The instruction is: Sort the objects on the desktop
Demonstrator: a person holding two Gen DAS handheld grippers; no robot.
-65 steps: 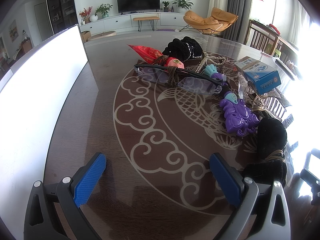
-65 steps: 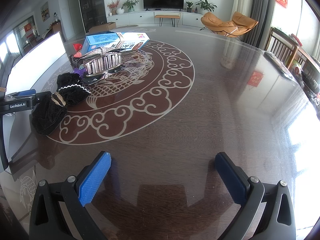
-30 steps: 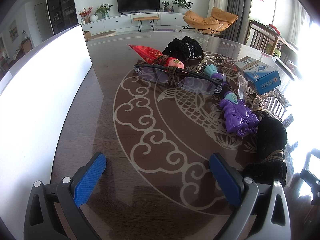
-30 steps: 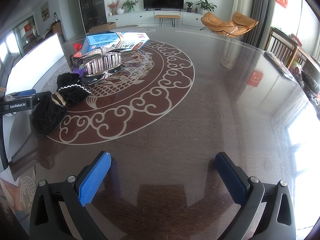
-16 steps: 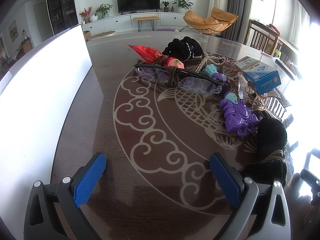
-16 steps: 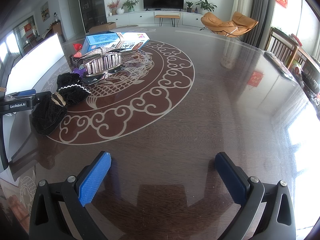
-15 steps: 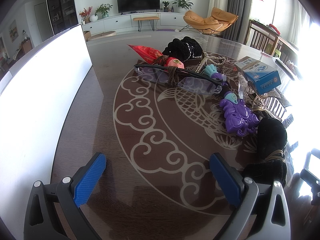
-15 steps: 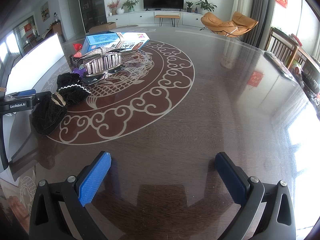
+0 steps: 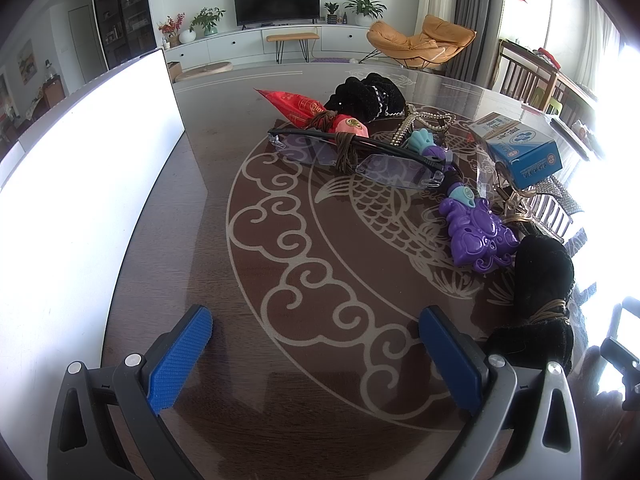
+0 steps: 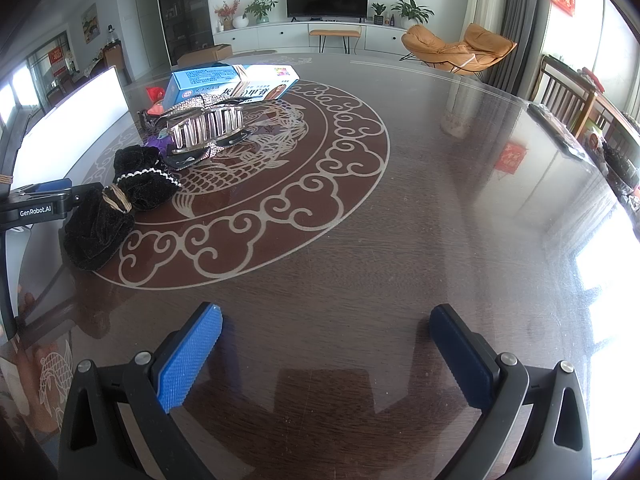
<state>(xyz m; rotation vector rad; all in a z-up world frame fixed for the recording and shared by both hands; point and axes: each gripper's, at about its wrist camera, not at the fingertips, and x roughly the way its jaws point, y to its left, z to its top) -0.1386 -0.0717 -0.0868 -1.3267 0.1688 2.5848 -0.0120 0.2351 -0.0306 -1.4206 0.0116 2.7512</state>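
The clutter sits in a loose heap on the round ornament of the dark surface (image 9: 240,280), well ahead of both grippers and touching neither. A pair of glasses (image 9: 360,156) lies across the heap's near side, a brown cord wound round its middle. Behind it a red packet (image 9: 294,106) and a black scrunchie with pearl trim (image 9: 366,96); a bead necklace (image 9: 424,120) trails beside them. Toward the right edge comes a purple toy (image 9: 476,236), then a blue medicine box (image 9: 520,148) with a rhinestone hair claw (image 9: 548,204) just in front of it.

Nearest the left gripper (image 9: 316,340) is a black velvet bow (image 9: 538,296), tied at the waist with cord, lying just outside the right-hand jaw, not between the jaws. Those jaws stand wide apart, released, with bare surface between them. A tall white panel (image 9: 80,200) fills the left edge.

From the right wrist, the right gripper (image 10: 326,340) hangs over bare surface, jaws spread and empty. The heap lies far off toward the left: the bow (image 10: 104,224), the claw (image 10: 204,128) and the box (image 10: 224,84) behind it. The left gripper's body shows at that edge.
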